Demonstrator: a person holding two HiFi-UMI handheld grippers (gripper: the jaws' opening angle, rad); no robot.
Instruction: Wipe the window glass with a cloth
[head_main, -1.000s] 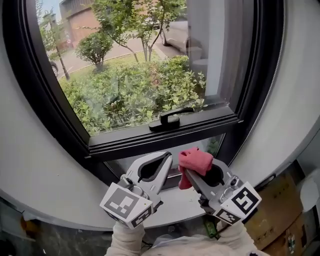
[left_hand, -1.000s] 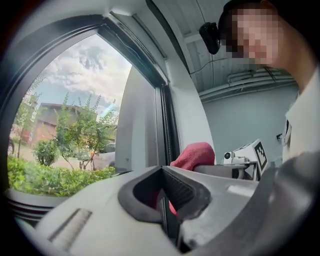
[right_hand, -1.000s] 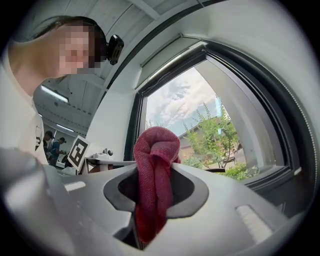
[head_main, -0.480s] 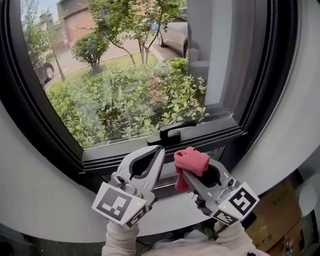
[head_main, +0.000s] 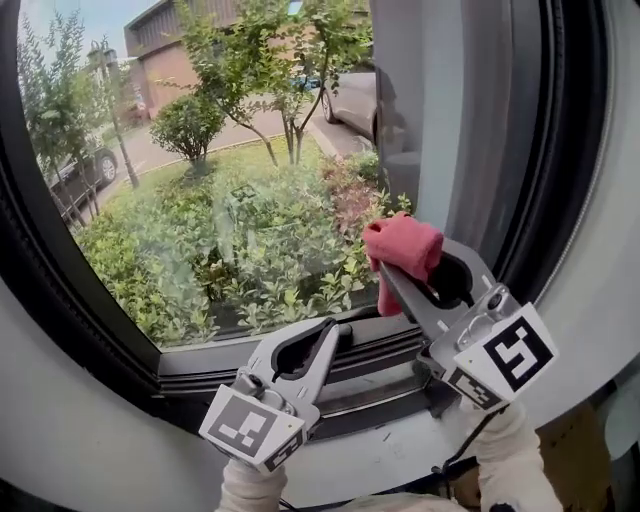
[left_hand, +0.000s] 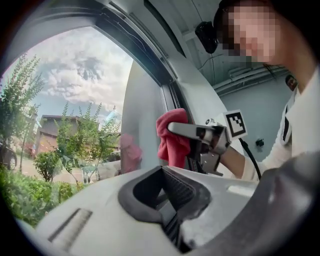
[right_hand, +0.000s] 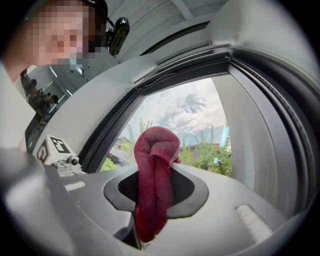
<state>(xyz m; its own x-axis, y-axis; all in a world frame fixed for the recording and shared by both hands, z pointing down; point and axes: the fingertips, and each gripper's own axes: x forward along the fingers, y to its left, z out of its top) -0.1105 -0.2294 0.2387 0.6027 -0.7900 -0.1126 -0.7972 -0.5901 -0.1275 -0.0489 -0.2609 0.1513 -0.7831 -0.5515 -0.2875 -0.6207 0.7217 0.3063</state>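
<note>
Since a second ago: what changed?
The right gripper rose from below the lower frame up before the window glass, lower right, with the red cloth; its jaws stay shut on it. The left gripper stays low by that frame, shut, empty.

The cloth (head_main: 402, 245) is red, the window frame (head_main: 575, 150) black, the wall (head_main: 80, 440) white.

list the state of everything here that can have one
red cloth: bunched up, pinched in the jaws, held up by the glass; contact can't be told
right gripper: jaws shut on the red cloth
left gripper: jaws together, nothing between them, low by the bottom frame
window glass: faint streaks, not visibly wet
window sash: looks closed
</note>
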